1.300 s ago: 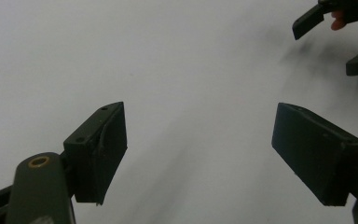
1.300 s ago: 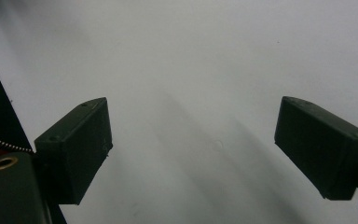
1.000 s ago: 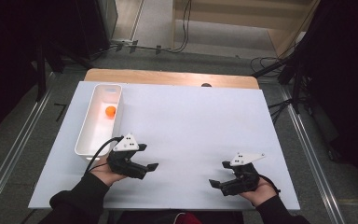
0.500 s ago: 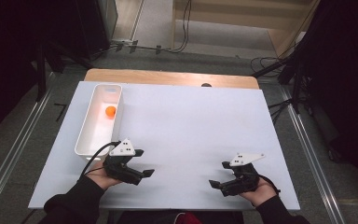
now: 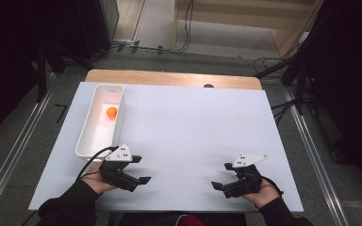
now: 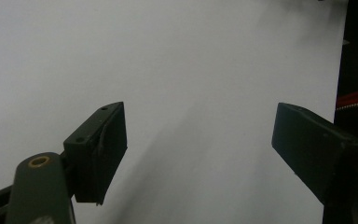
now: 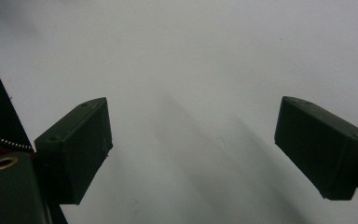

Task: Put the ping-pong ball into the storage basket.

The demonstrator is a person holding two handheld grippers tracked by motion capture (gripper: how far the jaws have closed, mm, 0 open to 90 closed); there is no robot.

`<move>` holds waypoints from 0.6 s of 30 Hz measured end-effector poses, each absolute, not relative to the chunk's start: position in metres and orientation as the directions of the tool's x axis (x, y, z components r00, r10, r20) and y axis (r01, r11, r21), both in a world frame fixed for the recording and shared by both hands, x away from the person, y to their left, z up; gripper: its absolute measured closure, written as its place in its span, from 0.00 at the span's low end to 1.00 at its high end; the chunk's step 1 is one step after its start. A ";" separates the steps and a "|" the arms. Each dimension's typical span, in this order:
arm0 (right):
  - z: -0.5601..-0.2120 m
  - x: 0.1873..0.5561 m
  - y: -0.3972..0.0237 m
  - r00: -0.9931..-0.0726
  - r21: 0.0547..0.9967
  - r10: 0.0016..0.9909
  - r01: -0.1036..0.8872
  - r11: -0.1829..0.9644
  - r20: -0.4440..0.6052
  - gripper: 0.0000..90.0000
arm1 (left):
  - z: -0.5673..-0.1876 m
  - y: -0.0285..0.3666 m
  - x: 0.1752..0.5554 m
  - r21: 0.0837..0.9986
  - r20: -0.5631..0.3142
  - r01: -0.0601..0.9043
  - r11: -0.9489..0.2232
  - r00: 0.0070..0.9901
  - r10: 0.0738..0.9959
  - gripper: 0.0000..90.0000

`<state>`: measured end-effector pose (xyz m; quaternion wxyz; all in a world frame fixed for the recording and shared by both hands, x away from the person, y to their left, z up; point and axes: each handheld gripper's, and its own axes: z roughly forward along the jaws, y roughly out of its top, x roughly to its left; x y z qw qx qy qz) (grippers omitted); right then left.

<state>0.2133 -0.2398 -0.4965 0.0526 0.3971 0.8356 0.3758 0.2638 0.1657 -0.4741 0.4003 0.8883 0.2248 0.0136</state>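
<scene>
**Both grippers rest open near the counter's front edge; ball sits in the tray**

In the high view the left gripper (image 5: 141, 179) lies low over the white counter (image 5: 193, 127) at its near left, held by the left hand (image 5: 96, 181), with its jaws pointing toward the middle of the counter. The jaws stand apart with nothing between them. The left gripper view confirms it: the two black jaws of the left gripper (image 6: 198, 140) frame bare white surface, with the counter's edge and a strip of red cloth (image 6: 356, 98) at the right of that view.

The right gripper (image 5: 219, 181) sits at the near right, held by the right hand (image 5: 259, 190), its jaws pointing toward the left gripper. They too are spread and hold nothing. In the right gripper view the jaws of the right gripper (image 7: 193, 140) are wide apart over plain white counter.

The two grippers face each other, well apart, neither touching any object.

The orange ball (image 5: 111, 112) lies inside the white tray (image 5: 86, 141), a long narrow box along the counter's left side. The ball rests in the tray's far half. The tray's near end is just beyond the left gripper's grey plate (image 5: 122, 152). The ball is well away from both grippers.
</scene>
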 end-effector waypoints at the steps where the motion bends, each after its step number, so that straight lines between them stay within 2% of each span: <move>1: -0.496 0.213 -0.240 -0.679 0.670 0.703 0.624 0.402 0.211 0.11 | -0.475 0.167 0.264 0.718 -0.154 0.387 -0.578 0.899 0.411 0.20; 18: -0.497 0.213 -0.240 -0.682 0.669 0.702 0.622 0.407 0.207 0.11 | -0.475 0.185 0.257 0.730 -0.162 0.401 -0.553 0.888 0.430 0.21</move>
